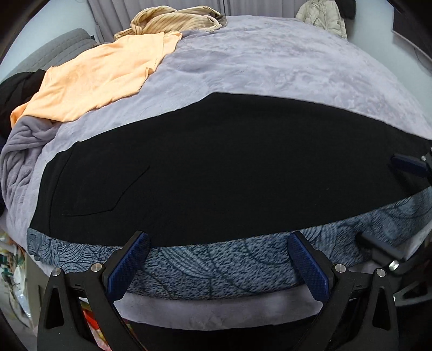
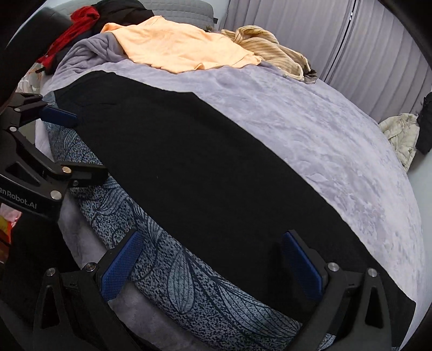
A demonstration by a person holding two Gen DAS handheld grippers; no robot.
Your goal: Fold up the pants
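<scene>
The bed (image 1: 270, 62), under its lavender blanket, fills both my views. The black pants (image 1: 216, 167) lie flat across its near half, long axis running from 9 to 3 o'clock in my left view, the near edge along the patterned blue sheet (image 1: 216, 267). Waist and pocket seam sit toward 9 o'clock, so my left tool (image 1: 218, 259) is nearer that end; my right tool (image 2: 210, 262) hangs near the leg end, one finger over the black cloth. Both tools stand wide apart, holding nothing. An orange shirt (image 1: 94, 75) and a striped garment (image 1: 172, 19) lie well apart at 11 o'clock.
</scene>
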